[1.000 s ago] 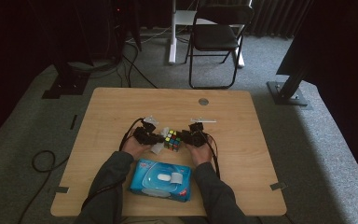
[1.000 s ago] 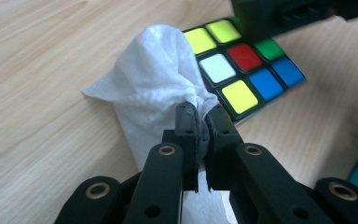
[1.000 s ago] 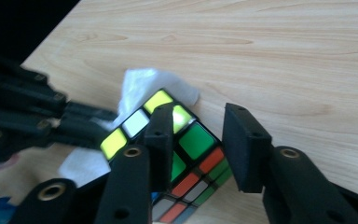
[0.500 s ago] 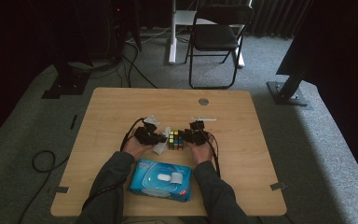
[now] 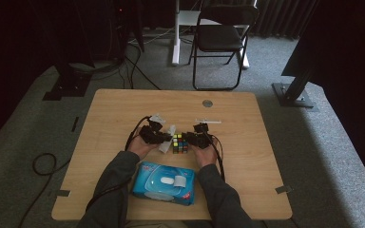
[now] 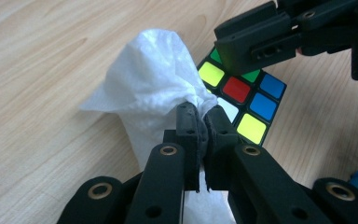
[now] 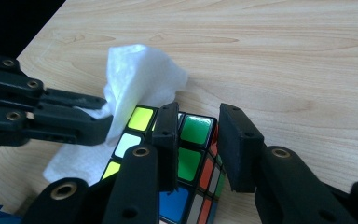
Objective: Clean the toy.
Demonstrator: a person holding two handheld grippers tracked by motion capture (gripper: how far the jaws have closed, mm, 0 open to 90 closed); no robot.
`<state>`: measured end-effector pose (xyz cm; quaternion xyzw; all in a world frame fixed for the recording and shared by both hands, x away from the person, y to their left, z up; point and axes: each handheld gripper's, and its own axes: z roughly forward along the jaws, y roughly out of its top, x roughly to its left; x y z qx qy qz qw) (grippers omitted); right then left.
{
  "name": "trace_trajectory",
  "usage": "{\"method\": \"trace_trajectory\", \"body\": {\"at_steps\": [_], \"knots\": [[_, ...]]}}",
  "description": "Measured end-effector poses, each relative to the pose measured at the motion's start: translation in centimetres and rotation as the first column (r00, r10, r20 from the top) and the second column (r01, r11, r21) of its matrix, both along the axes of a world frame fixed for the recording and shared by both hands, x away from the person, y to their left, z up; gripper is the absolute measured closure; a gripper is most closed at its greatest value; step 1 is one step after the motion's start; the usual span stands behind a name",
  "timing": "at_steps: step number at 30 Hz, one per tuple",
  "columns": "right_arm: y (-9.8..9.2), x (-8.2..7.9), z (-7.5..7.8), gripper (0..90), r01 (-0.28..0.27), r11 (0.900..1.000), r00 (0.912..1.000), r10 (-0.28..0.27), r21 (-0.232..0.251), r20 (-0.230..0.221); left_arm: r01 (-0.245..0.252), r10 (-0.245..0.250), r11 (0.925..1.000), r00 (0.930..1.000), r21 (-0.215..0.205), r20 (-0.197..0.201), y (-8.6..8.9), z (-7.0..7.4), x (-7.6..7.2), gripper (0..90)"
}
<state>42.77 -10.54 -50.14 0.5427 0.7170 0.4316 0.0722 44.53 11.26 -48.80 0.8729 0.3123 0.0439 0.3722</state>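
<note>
From above, the person's two hands meet near the middle of the wooden table (image 5: 123,114), the left gripper (image 5: 158,137) and the right gripper (image 5: 196,139) facing each other with a puzzle cube (image 5: 180,143) between them and a white wipe (image 5: 168,141) just left of it; a blue pack of wipes (image 5: 164,183) lies nearer the person, between the forearms. Along the left gripper (image 6: 204,122), the jaws are pinched tight on a bunched wipe (image 6: 149,88) — its loose end lies against the cube (image 6: 247,100), with the other gripper over the cube's far corner. Along the right gripper (image 7: 196,140), the jaws have just been closing and sit over one edge of the cube (image 7: 186,158) — one pad on its top, the other down its side, though whether they actually press it I cannot tell; the wipe (image 7: 140,79) drapes on the cube's far corner
</note>
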Motion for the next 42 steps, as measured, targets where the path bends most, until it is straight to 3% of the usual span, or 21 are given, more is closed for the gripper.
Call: {"method": "trace_trajectory", "body": {"at_steps": [16, 18, 22, 25, 30, 35, 42], "knots": [[0.1, -0.2, 0.0, 69.7, 0.012, 1.000, 0.9999, -0.012, -0.006, 0.013, -0.026, 0.027, 0.9996, 0.9993, 0.011, -0.028, 0.0, -0.6, 0.4, 86.4], [0.1, -0.2, -0.1, 69.7, 0.013, 1.000, 0.9998, -0.013, -0.006, 0.015, -0.026, 0.027, 0.9993, 0.9991, 0.028, -0.032, 0.0, -0.7, 0.5, 86.4], [0.1, -0.3, -0.1, 69.8, 0.019, 1.000, 0.9997, -0.019, -0.001, 0.014, -0.007, 0.012, 0.9946, 0.9989, 0.104, -0.046, -0.7, -1.8, 0.5, 86.4], [0.1, -0.3, -0.1, 69.7, 0.026, 1.000, 0.9996, -0.026, 0.003, 0.013, -0.013, 0.019, 0.9955, 0.9979, 0.094, -0.062, -0.7, -2.4, 0.5, 86.4], [0.1, -0.3, -0.1, 69.7, 0.027, 1.000, 0.9995, -0.027, 0.004, 0.014, -0.007, 0.016, 0.9904, 0.9976, 0.138, -0.067, -1.2, -3.1, 0.7, 86.3], [0.1, -0.3, -0.2, 69.7, 0.035, 0.999, 0.9993, -0.035, 0.006, 0.017, -0.011, 0.022, 0.9907, 0.9964, 0.136, -0.081, -1.2, -3.3, 0.9, 86.0], [0.0, -0.3, -0.2, 69.6, 0.041, 0.999, 0.9990, -0.041, 0.009, 0.017, -0.020, 0.027, 0.9902, 0.9982, 0.138, -0.053, -1.4, -2.9, 0.6, 85.9]]}}
